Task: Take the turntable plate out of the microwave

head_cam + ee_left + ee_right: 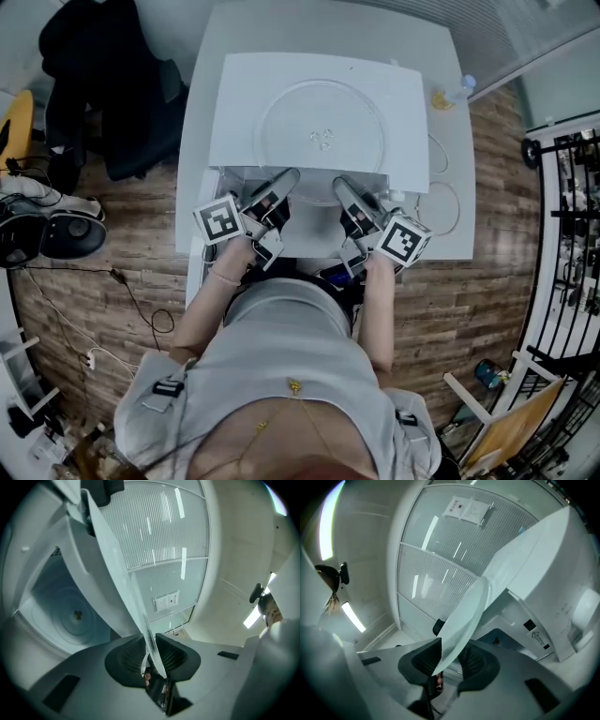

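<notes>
The glass plate (323,131) looks already out of the microwave (244,94), held up over it by the table's (450,187) front edge, with the left claw (287,178) and right claw (341,185) each clamped nearly closed on its near rim; only setting it down seems left.

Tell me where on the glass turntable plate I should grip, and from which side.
I'd grip the near rim of the turntable plate, coming in level from the front of the microwave, one gripper either side of centre. It's a thin flat disc, so only its edge fits between the jaws. The left gripper and right gripper are shut on that rim this way.
</notes>
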### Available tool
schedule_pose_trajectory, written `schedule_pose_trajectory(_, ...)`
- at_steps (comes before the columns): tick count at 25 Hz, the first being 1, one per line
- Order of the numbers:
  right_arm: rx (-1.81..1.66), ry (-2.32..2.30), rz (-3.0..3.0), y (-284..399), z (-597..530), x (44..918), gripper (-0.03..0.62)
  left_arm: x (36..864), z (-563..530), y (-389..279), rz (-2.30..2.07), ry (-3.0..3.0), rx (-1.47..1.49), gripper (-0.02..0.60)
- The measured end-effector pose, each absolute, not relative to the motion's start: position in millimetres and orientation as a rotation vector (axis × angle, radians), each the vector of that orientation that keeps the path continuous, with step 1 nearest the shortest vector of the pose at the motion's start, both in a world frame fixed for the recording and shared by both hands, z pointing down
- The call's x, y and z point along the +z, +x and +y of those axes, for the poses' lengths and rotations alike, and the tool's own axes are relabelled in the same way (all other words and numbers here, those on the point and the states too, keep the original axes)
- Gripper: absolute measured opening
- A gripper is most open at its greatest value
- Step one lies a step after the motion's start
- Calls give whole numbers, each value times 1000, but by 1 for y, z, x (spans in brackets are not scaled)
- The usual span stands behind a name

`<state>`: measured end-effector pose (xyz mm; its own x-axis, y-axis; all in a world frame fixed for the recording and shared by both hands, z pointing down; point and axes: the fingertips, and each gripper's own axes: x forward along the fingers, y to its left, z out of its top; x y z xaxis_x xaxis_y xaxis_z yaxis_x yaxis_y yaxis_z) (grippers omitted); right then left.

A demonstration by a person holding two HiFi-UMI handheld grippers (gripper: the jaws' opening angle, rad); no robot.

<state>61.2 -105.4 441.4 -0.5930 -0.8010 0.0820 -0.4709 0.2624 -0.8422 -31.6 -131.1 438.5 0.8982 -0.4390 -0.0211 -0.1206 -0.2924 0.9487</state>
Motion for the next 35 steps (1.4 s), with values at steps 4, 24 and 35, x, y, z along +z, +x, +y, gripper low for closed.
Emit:
schedule_pose_trajectory(4,-1218,-1226,2224,62,-105,445,141,438,-134,-35,-459,1956,-326,84)
schedule_pose_trajectory(24,-724,-1537,2560,66,-61,438,304,433,-89,-57,-773,2530,-25,324)
schedule_pose_trajectory(35,-397,-1876,2676,64,-56,440,321,428,-83,-62,-1001,2825,212,330)
